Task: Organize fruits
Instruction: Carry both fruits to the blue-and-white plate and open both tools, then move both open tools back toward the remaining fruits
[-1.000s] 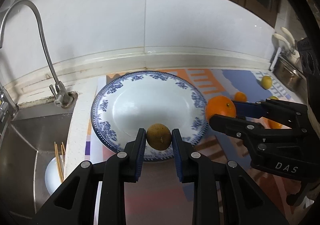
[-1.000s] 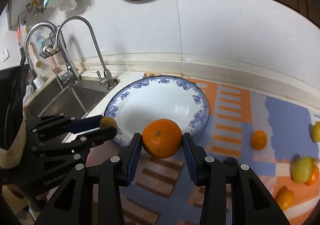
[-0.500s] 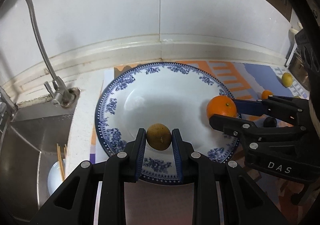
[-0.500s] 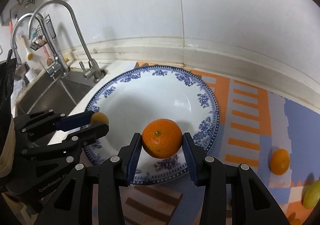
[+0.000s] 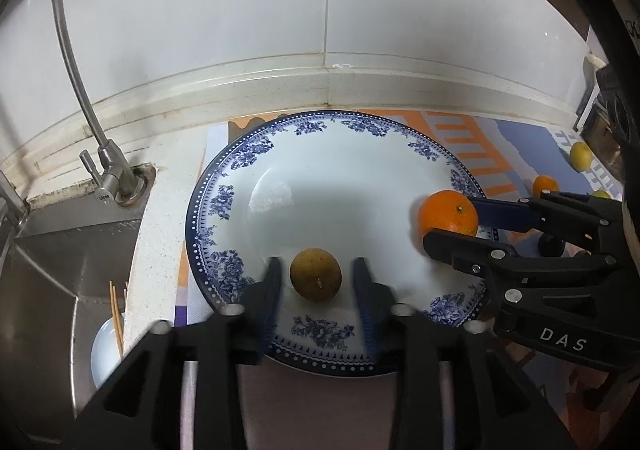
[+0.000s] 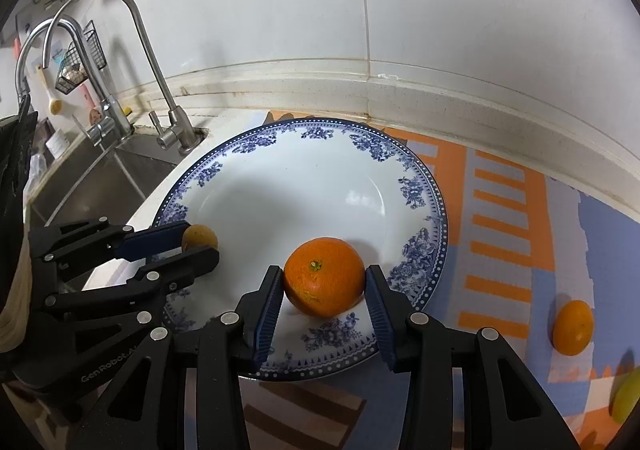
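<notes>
1. The left gripper (image 5: 316, 282) is opening; the brown fruit (image 5: 315, 279) sits loose on the plate (image 5: 320, 138) and could roll.
2. The right gripper (image 6: 324, 290) clamps the orange (image 6: 324, 276) just above the plate's near rim; released there, it may roll off.

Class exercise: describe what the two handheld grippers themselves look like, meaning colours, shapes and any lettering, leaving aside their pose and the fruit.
Both are black, angular linkage frames joined by silver round-headed bolts, each with two fingers lined by blue ribbed pads. The left gripper carries "GenRobot.AI" lettering on its side; the right gripper carries white "DAS". No cables show.
</notes>
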`<state>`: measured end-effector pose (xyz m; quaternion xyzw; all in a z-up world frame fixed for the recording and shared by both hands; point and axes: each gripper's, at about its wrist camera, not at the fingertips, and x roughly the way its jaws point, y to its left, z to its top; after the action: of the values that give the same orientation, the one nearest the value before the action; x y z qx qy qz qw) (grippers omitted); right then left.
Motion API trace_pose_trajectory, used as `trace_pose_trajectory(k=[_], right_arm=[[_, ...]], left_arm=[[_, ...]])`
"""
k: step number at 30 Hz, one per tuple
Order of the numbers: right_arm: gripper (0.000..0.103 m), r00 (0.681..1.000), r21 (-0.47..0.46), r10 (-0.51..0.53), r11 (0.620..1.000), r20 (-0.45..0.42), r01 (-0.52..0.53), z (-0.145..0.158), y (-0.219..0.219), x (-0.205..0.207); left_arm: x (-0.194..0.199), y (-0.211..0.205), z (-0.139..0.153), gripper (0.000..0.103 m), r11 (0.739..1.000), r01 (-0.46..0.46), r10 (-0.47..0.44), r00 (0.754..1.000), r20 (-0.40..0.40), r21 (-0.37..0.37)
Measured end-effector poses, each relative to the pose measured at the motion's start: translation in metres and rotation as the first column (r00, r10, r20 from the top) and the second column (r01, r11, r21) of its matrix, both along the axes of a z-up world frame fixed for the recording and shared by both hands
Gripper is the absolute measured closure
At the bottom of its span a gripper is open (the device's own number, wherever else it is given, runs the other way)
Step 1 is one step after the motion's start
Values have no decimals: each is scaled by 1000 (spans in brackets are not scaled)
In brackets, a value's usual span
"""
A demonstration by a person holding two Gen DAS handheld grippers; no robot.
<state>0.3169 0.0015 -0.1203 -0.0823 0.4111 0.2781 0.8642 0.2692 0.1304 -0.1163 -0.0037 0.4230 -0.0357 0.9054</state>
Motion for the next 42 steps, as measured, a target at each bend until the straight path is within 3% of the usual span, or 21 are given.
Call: trace_pose_trajectory(k=[5,15,23,31,42], right_arm=[[52,1000,31,-20,999,5,20,7,-7,-4],[50,985,65,-89,995,146,80,55,-43,-50],[46,966,129,-162,982,200,138,88,-85,-93],[42,947,144,-211,973,241,180,101,-120,-134],[42,921,146,-293,954,257,263,106,-175,-156]], left_arm=[[-10,1,14,55,1000,-21,21,1000,23,10],[-52,-22,67,42,1000,5,-4,992,129,-7],[-87,-51,99,31,999,23,-16,982,189,-34],[-120,-84,108,30,1000,27,-24,978,207,-12],[-130,-133,120,30,997,69,-72,959,274,18]])
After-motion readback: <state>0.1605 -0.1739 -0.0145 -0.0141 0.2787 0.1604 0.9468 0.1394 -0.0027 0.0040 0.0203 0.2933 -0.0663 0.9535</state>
